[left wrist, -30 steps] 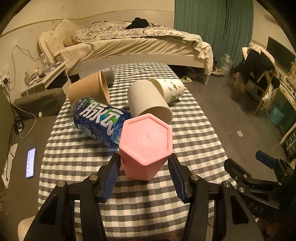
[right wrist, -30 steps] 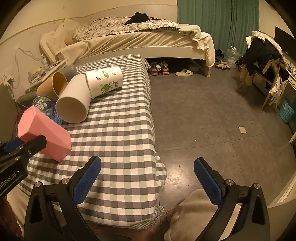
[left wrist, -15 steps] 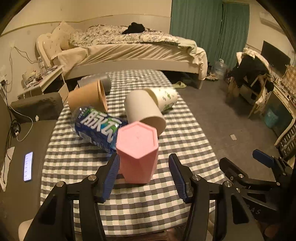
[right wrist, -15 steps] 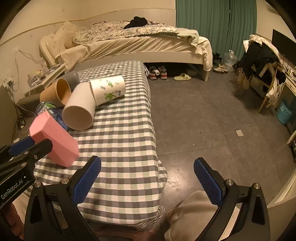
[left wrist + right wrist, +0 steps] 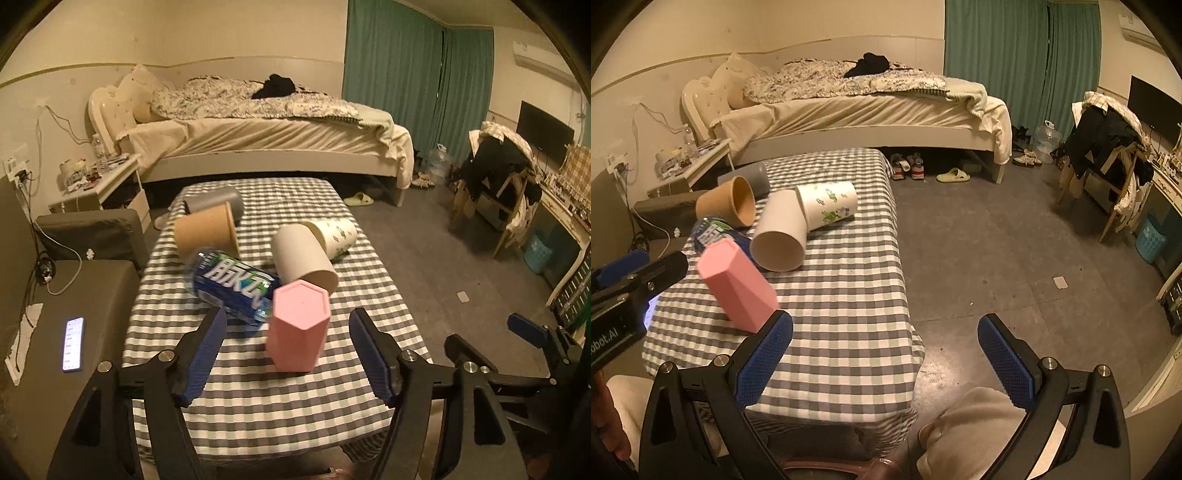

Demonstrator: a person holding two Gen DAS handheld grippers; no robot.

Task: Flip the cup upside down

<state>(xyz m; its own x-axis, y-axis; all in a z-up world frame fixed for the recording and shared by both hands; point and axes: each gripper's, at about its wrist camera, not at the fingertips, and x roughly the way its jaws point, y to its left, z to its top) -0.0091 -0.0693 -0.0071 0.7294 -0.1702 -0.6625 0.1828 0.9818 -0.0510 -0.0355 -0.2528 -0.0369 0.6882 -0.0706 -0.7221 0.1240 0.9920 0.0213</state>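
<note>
The left gripper [image 5: 286, 352] is held with its blue-padded jaws spread wide, nothing between the pads, just short of the pink hexagonal plastic cup [image 5: 298, 328]. That cup stands mouth-down, base up, on the grey-and-white checked table [image 5: 255, 402], toward its near edge and nearer the right edge than the left. A band of bare cloth is seen between cup and near edge, and bare cloth also runs along the right edge. Close behind the cup, a blue-labelled plastic bottle [image 5: 236, 284] lies on its side, with a beige cup [image 5: 304, 260] on its side just beside it. Farther back a brown paper cup [image 5: 207, 234], a white cup with green print [image 5: 334, 236] and a grey cup [image 5: 216, 201] are all tipped over. The right gripper [image 5: 884, 360] is held wide open, holding nothing, over the table's right near corner and the open floor. Compared with a second ago, the left jaws have been opened wider and drawn back from the pink cup's sides, and the cup, then leaning, is now upright on its rim.
</note>
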